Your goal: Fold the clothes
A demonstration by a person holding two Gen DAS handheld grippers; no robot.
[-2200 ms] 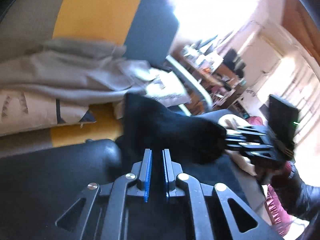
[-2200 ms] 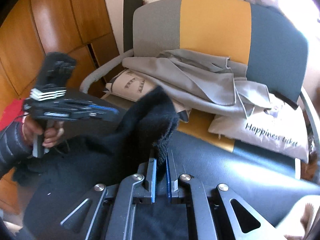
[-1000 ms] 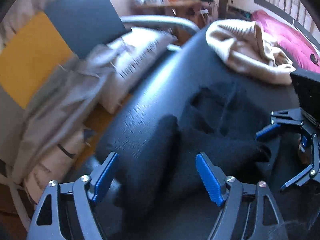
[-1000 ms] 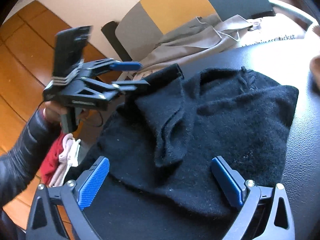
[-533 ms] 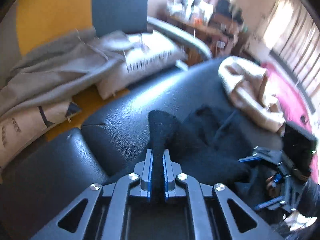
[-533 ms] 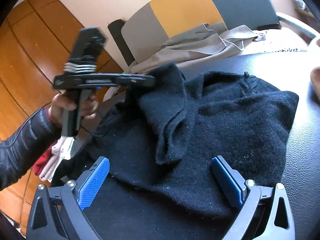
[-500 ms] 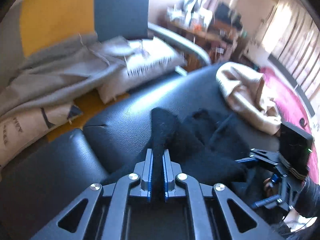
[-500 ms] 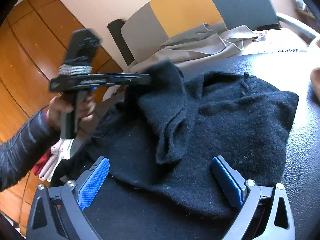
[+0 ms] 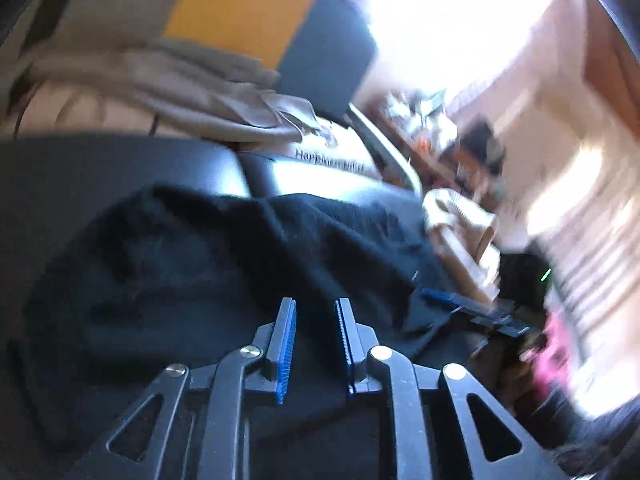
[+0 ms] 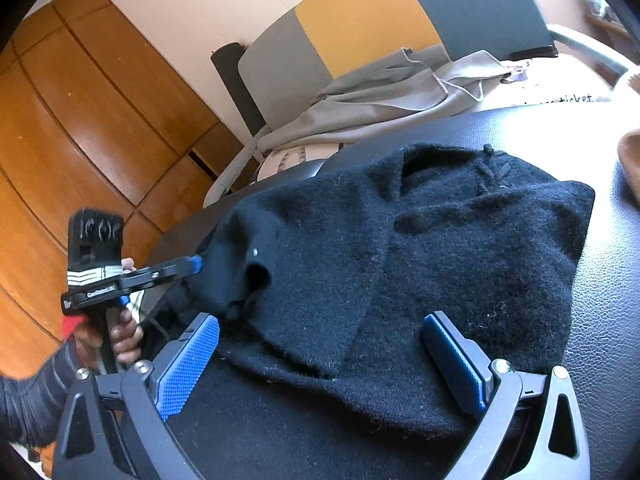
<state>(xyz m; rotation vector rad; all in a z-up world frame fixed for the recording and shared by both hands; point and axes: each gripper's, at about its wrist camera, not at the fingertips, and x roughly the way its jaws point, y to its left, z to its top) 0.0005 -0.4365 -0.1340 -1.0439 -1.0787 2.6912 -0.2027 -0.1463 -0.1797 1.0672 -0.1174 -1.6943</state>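
Observation:
A black knit sweater [image 10: 420, 248] lies spread on the black leather seat [image 10: 608, 280], with its left sleeve folded across the body. It also shows in the left wrist view [image 9: 208, 264]. My left gripper [image 9: 315, 320] is shut on the sweater's left edge; it appears in the right wrist view [image 10: 196, 265] gripping that edge. My right gripper [image 10: 320, 344] is open wide and empty, hovering over the sweater's near hem. It shows blurred in the left wrist view [image 9: 436, 298].
Grey cloth [image 10: 392, 104] and a printed white cushion [image 10: 560, 92] lie on a grey, yellow and dark chair [image 10: 360, 28] behind the seat. A beige garment [image 9: 460, 232] lies at the seat's right. Wooden cabinets [image 10: 80, 120] stand at the left.
My left gripper has carried the raised sleeve down and across, so it now lies flat on the body. My right gripper has stayed open over the hem.

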